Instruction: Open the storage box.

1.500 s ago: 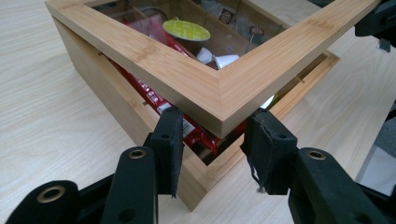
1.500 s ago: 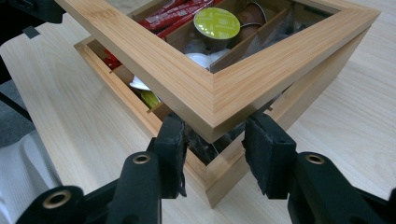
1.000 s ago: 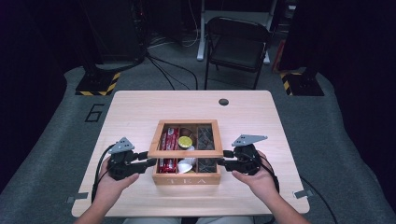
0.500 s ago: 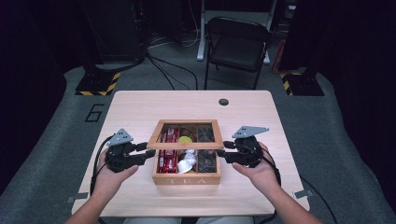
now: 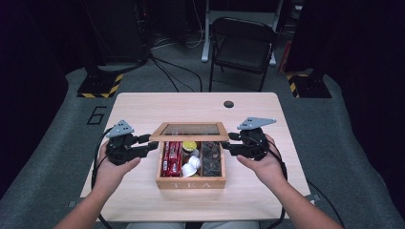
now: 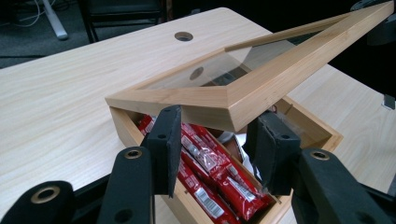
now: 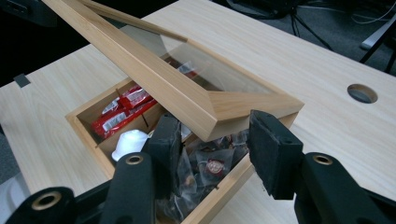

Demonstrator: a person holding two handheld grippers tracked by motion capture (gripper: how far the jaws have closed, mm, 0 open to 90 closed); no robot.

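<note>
A wooden tea box (image 5: 191, 183) sits on the table near its front edge. Its glass-paned lid (image 5: 188, 138) is tilted up at the front and still meets the box at the back. My left gripper (image 5: 152, 143) is shut on the lid's front left corner (image 6: 229, 112). My right gripper (image 5: 228, 143) is shut on the front right corner (image 7: 233, 109); its jaws have just eased open slightly, with the corner still between them. Inside lie red packets (image 5: 170, 157), a white capsule (image 5: 191, 164), a yellow-topped capsule (image 5: 189, 145) and dark tea bags (image 5: 211, 160).
The light wood table (image 5: 143, 109) has a round cable hole (image 5: 229, 104) at the back. A black folding chair (image 5: 243, 47) stands beyond it. Bare tabletop lies to the left, right and behind the box.
Both hands have risen, and the front of the lid has swung up with them. The box now stands open wider and more of its contents shows.
</note>
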